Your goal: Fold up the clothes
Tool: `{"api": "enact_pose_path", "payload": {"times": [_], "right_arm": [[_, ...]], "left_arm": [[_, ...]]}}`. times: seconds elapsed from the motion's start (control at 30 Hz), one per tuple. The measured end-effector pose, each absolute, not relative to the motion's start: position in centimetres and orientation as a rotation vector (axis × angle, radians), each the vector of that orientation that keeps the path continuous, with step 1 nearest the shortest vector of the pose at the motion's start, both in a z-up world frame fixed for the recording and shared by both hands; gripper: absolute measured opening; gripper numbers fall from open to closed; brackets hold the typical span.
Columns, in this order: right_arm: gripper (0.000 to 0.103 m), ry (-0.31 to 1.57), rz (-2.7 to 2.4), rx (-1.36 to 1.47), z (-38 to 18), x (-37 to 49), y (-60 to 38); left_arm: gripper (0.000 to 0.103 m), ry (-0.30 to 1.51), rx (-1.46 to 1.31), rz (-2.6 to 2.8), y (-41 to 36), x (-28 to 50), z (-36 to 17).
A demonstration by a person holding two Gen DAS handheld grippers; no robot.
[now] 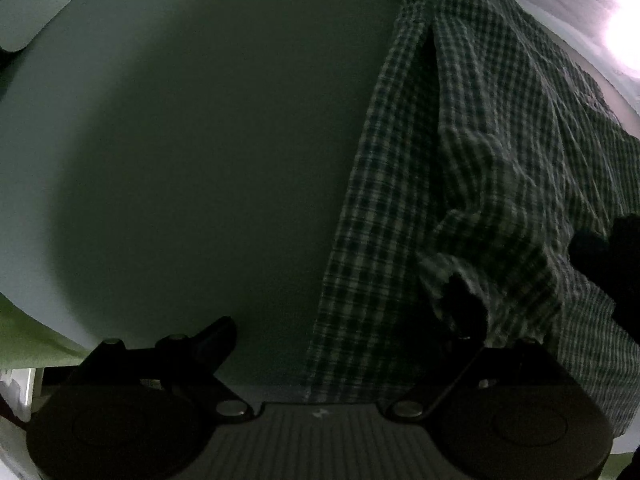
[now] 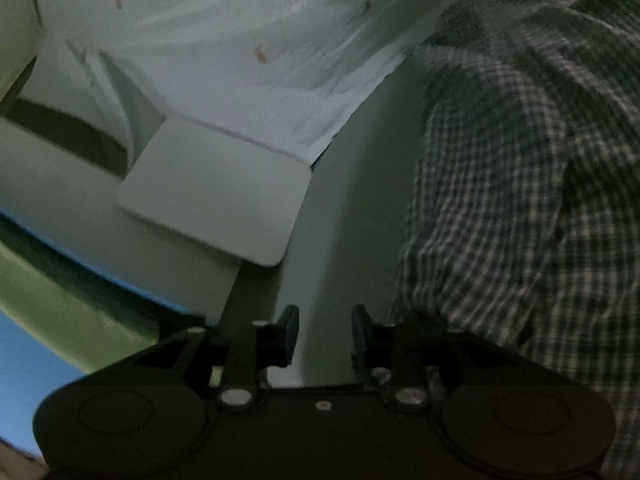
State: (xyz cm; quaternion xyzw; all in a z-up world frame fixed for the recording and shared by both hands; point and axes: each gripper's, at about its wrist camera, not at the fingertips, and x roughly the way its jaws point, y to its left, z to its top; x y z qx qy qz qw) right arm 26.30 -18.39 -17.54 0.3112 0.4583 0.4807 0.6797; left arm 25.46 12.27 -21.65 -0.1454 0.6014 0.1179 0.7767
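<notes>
Right hand-held gripper [image 2: 325, 330], slightly parted and empty, sits beside checked shirt [image 2: 520, 180], white cloth [image 2: 256, 80] ahead.

Home laundry spot, checked shirt [image 1: 480, 160] on pale table [image 1: 200, 140], white garment [image 2: 260, 60]

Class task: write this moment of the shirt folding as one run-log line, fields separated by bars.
garment: checked shirt on table | left tongs: open, empty | right tongs: open, empty, beside shirt
</notes>
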Motion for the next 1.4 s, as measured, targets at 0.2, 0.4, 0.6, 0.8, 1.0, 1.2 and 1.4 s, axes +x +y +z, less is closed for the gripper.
{"api": "enact_pose_path", "payload": {"times": [0.2,0.4,0.6,0.8,1.0,1.2,1.4], "right_arm": [[0.02,1.119,0.936,0.617,-19.5,26.7,-17.5],[0.018,1.254,0.937,0.454,-21.6,26.6,-14.6],[0.018,1.24,1.017,0.512,-20.3,26.7,-14.2],[0.019,1.08,0.949,0.632,-18.7,28.2,-16.0],[0.018,1.024,0.801,0.691,-18.6,31.4,-16.5],[0.014,1.008,0.692,0.734,-19.5,36.5,-15.3],[0.014,1.02,0.609,0.733,-20.8,41.3,-12.9]], "left_arm": [[0.091,1.3,-0.315,0.267,12.9,25.4,-21.5],[0.091,1.295,-0.309,0.279,13.4,25.7,-21.2],[0.091,1.274,-0.32,0.287,14.1,25.8,-20.7],[0.091,1.2,-0.319,0.269,15.1,27.0,-19.5],[0.087,1.079,-0.338,0.166,15.5,32.2,-17.5],[0.059,0.986,-0.291,0.016,16.4,38.0,-14.7],[0.05,0.973,-0.275,-0.139,17.1,46.6,-16.2]]}}
